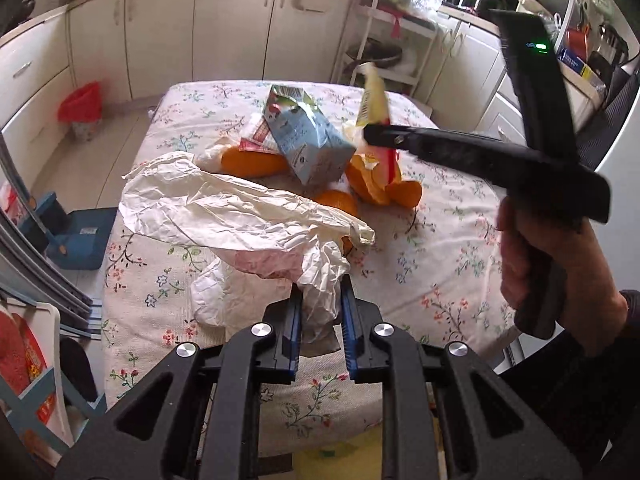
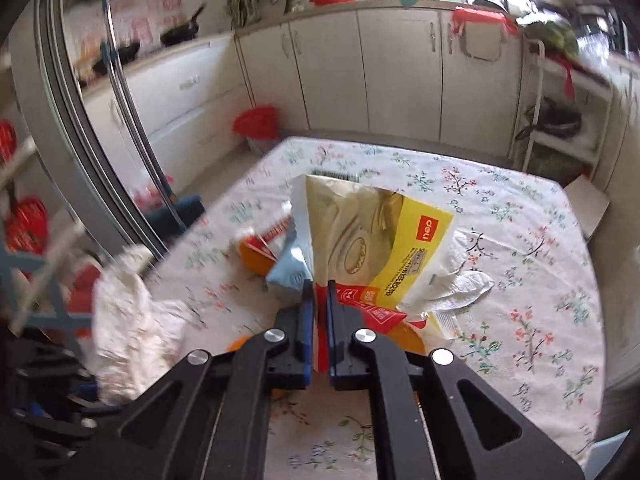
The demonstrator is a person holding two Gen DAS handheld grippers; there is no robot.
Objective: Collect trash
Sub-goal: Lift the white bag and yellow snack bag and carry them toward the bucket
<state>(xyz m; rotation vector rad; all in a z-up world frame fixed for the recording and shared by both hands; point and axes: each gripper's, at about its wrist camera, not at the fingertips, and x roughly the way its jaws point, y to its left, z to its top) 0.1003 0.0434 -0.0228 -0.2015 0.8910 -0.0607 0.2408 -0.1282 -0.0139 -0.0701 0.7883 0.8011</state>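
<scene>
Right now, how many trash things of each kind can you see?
Crumpled white plastic bag, held by the left gripper: 1
Yellow plastic wrapper, held by the right gripper: 1
Blue paper carton: 1
Orange peel pieces: at least 3
Total: at least 6

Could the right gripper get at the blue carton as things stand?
Probably not yet: the right gripper is shut on the yellow wrapper, which would have to go first. The blue carton itself lies exposed on top of the orange peels.
</scene>
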